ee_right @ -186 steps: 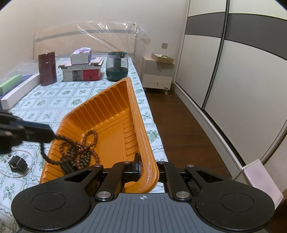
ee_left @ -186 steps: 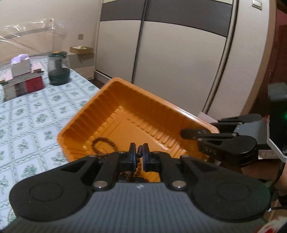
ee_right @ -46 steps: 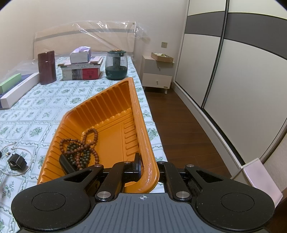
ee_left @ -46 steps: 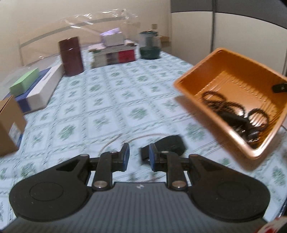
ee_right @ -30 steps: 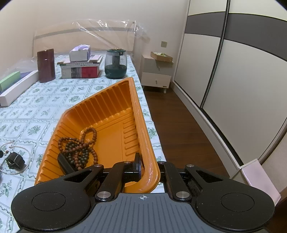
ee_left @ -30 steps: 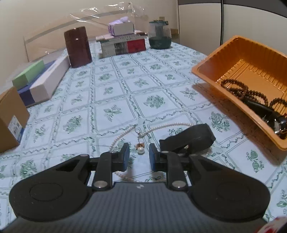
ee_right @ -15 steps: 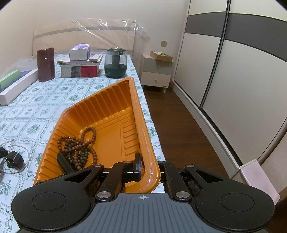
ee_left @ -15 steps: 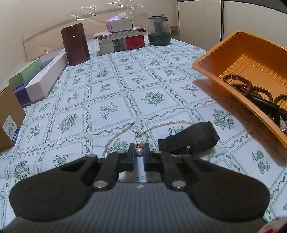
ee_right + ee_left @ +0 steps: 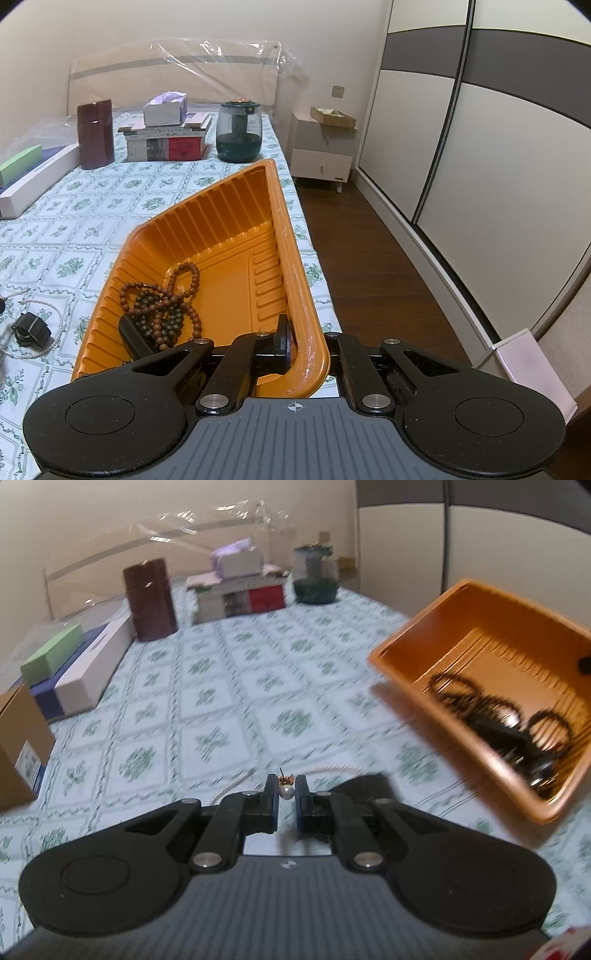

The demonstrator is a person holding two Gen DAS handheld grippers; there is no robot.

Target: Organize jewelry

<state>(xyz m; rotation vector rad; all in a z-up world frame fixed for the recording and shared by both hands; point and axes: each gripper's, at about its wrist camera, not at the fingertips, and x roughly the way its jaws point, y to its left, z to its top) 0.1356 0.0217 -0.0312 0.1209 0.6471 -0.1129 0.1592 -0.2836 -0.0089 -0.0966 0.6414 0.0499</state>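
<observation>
Pearl necklace (image 9: 285, 792) is clamped by its pendant between the jaws of the left gripper (image 9: 285, 805), above the flowered bedcover (image 9: 221, 686). The orange tray (image 9: 229, 258) is gripped at its near rim by the right gripper (image 9: 306, 354). Brown bead bracelets (image 9: 162, 299) are seen inside it.

One orange tray (image 9: 299, 280), one pearl necklace (image 9: 55, 343), one black watch (image 9: 31, 328), one maroon canister (image 9: 95, 134), one green jar (image 9: 239, 133) on bed.
</observation>
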